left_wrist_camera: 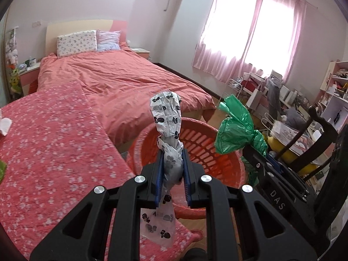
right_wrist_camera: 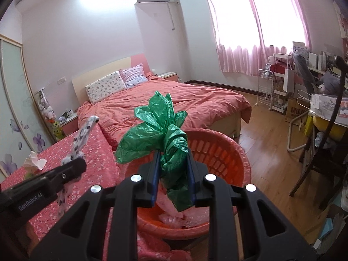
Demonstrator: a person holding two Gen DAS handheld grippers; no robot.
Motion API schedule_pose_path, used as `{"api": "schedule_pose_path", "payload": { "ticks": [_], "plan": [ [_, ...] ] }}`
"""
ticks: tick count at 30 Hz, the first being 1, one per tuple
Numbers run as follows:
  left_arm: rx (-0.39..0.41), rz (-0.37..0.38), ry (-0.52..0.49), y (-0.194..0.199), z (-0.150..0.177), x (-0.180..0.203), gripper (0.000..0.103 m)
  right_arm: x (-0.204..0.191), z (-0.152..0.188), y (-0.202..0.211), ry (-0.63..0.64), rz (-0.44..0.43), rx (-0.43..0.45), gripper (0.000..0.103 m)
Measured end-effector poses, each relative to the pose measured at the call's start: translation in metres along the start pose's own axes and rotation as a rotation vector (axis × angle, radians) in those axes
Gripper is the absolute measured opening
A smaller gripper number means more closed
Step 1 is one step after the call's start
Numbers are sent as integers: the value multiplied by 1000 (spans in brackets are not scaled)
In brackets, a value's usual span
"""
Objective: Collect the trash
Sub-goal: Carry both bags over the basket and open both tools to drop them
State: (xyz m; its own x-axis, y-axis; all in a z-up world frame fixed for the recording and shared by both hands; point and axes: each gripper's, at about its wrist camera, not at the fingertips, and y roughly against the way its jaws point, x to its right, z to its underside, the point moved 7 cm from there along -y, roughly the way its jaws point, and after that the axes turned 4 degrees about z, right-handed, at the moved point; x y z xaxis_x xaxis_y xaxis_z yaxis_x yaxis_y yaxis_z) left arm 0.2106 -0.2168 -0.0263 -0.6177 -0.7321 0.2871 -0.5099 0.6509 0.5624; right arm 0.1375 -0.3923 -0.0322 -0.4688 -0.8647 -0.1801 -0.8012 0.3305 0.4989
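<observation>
My left gripper [left_wrist_camera: 172, 152] is shut on a knotted white plastic bag with black prints [left_wrist_camera: 167, 117], held upright above the near rim of an orange slotted basket [left_wrist_camera: 195, 143]. My right gripper [right_wrist_camera: 173, 152] is shut on a crumpled green plastic bag [right_wrist_camera: 152, 134], held over the same orange basket [right_wrist_camera: 217, 152], which has a pink liner and scraps inside. In the left wrist view the green bag [left_wrist_camera: 237, 128] and the right gripper [left_wrist_camera: 258, 161] are to the right. In the right wrist view the white bag [right_wrist_camera: 83, 130] and the left gripper [right_wrist_camera: 71, 167] are to the left.
A flowered red-covered surface [left_wrist_camera: 50, 143] lies left of the basket, with crumpled white tissue [right_wrist_camera: 34, 163] on it. A bed with a salmon duvet [left_wrist_camera: 121, 80] is behind. A dark wooden chair [right_wrist_camera: 322, 152], shelves and clutter stand right, on wooden floor [right_wrist_camera: 265, 143].
</observation>
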Motion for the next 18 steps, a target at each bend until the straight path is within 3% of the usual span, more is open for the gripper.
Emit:
{"api": "schedule_pose_path", "payload": {
  "ticks": [16, 18],
  "plan": [
    [-67, 62, -11, -55, 4, 24, 17, 26, -5, -44, -40, 4, -29, 27],
    [-90, 60, -4, -61, 8, 21, 23, 28, -5, -51, -50, -5, -35, 28]
  ]
}}
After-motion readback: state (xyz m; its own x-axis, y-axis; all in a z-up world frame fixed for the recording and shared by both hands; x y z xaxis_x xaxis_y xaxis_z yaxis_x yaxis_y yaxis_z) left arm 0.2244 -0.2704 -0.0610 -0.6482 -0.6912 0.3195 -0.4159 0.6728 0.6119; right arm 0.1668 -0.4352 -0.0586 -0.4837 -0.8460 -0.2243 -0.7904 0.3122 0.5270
